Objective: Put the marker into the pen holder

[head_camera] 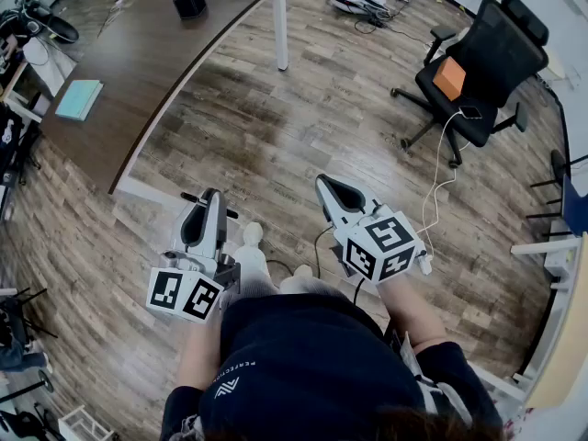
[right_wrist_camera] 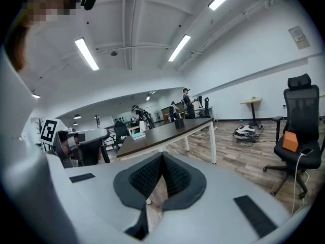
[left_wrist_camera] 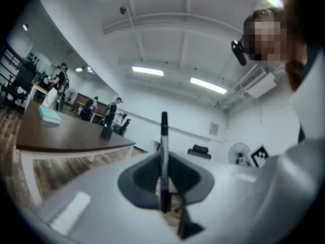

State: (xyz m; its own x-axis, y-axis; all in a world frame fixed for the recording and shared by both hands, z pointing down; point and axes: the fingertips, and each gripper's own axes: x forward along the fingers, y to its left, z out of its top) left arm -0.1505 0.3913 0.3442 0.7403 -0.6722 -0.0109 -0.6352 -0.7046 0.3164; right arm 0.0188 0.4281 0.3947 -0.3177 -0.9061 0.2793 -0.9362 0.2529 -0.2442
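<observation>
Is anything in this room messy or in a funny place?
An orange box sits on the office chair, where a person would sit, and a white cable trails from it across the floor.

Only lettering I can half read: white print on the dark shirt point(head_camera: 276, 356), seemingly "PERFECTION", beside a small logo. The square-marker cubes point(head_camera: 383, 244) carry black-and-white patterns, no letters. The wall notice point(left_wrist_camera: 214, 129) is too small for me to read.

Grey-brown wood-plank floor point(head_camera: 266, 145) fills the head view. A dark brown table point(head_camera: 156, 53) on white legs stands at upper left, and a black office chair point(head_camera: 487, 53) at upper right. The right gripper view shows white walls point(right_wrist_camera: 244, 80) and long ceiling strip lights point(right_wrist_camera: 87, 54).
</observation>
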